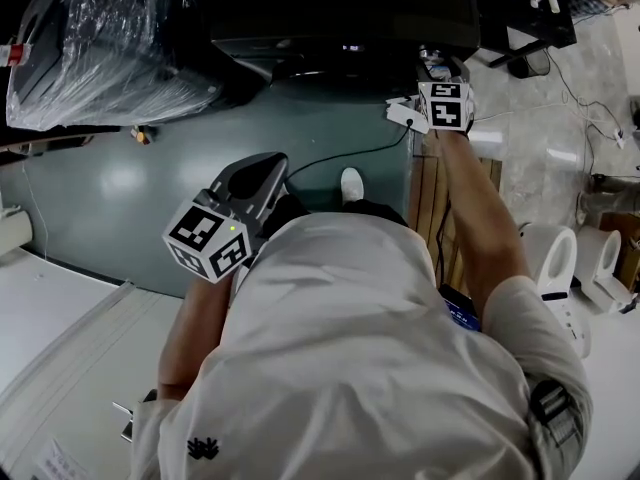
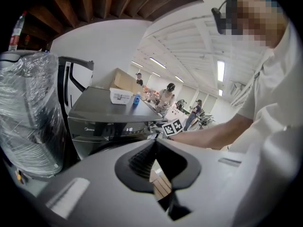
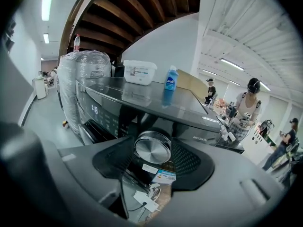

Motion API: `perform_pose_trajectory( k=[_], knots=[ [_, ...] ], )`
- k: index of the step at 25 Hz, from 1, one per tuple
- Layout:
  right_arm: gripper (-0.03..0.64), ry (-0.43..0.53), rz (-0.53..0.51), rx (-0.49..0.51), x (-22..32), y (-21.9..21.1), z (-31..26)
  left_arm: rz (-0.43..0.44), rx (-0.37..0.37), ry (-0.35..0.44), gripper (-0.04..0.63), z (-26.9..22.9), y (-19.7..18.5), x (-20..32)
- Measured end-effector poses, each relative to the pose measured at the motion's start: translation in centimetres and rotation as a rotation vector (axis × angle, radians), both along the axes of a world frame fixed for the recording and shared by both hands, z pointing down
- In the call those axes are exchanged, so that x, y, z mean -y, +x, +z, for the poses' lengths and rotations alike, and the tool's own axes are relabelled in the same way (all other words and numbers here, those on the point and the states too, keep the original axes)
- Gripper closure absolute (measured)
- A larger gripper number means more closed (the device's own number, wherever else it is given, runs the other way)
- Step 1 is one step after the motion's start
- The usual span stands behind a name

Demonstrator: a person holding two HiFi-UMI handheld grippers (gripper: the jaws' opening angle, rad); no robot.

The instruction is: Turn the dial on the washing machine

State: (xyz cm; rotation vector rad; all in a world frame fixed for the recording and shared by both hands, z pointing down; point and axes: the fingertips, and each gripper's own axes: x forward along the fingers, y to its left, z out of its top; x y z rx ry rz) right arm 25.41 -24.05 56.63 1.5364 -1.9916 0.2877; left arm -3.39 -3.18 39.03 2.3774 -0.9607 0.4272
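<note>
I had the right gripper (image 3: 153,144) up against the front panel of the dark grey front-loading washing machine (image 3: 142,103). Its fingers (image 3: 187,157) were closed on the round brushed-metal dial (image 3: 153,148), one ribbed pad against each side of the rim. The dial sat on the panel's right part, past the lit digits of the display (image 3: 94,110). I kept the left gripper (image 2: 155,143) low beside my body, well apart from the machine; its fingers were pressed together at the tips, with nothing between them. A white lidded plastic tub (image 3: 138,72) and a small blue bottle (image 3: 171,78) stood on the machine. A bulky bundle wrapped in clear plastic film (image 3: 87,79) stood just beside it.
</note>
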Motion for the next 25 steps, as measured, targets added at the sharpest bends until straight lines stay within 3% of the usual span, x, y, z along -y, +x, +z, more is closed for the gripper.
perform_pose_trajectory(
  k=[9,15,17,25],
  knots=[
    [0.370,0.021,0.085,-0.021,0.3,0.3,0.8,-0.005,-0.008,-0.009,0.540,0.4,-0.5,-0.1],
    [0.370,0.059,-0.018,-0.300,0.4,-0.4,1.5,-0.014,-0.003,-0.009,0.540,0.1,-1.3,0.0],
    [0.370,0.049,-0.031,-0.344,0.4,-0.5,2.0,-0.018,-0.001,-0.017,0.540,0.3,-1.7,0.1],
    [0.371,0.043,0.074,-0.318,0.9,-0.3,2.5,-0.014,0.004,-0.024,0.540,0.6,-2.0,0.2]
  ],
)
